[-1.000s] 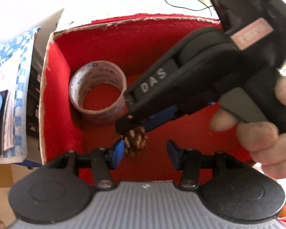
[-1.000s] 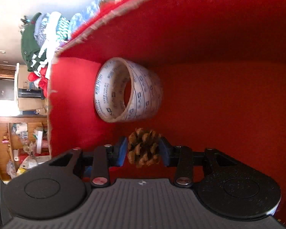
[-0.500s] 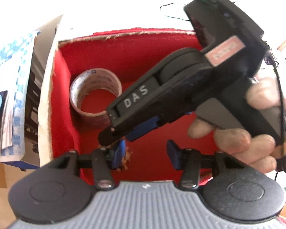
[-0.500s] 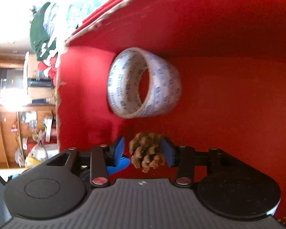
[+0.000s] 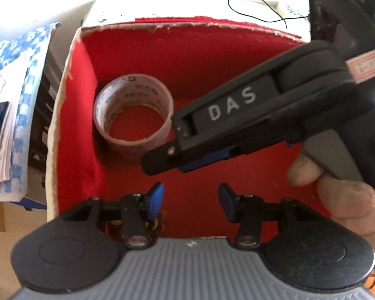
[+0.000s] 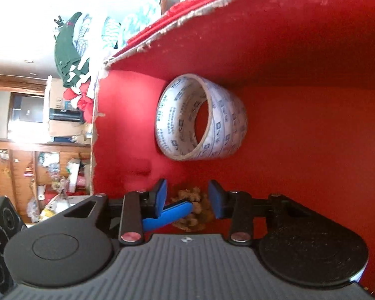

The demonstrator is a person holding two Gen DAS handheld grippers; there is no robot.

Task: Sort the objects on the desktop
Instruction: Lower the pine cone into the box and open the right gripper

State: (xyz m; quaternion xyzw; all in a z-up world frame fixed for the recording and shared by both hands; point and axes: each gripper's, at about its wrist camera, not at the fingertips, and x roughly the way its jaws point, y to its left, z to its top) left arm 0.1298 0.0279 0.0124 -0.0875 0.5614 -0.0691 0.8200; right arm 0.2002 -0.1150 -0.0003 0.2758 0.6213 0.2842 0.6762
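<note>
right gripper (image 6: 187,196) closing, blue pads apart, nothing pinched; the pine cone (image 6: 193,210) lies on the red floor below and beyond them, not touched. cone is a squat lump, no clear long axis. left gripper (image 5: 189,200) half spread, empty; the cone peeks just behind its left finger. both hang in the red box (image 5: 70,115); tape roll (image 5: 133,116) lies apart by the far corner. judgement: right hand can lift clear.
</note>
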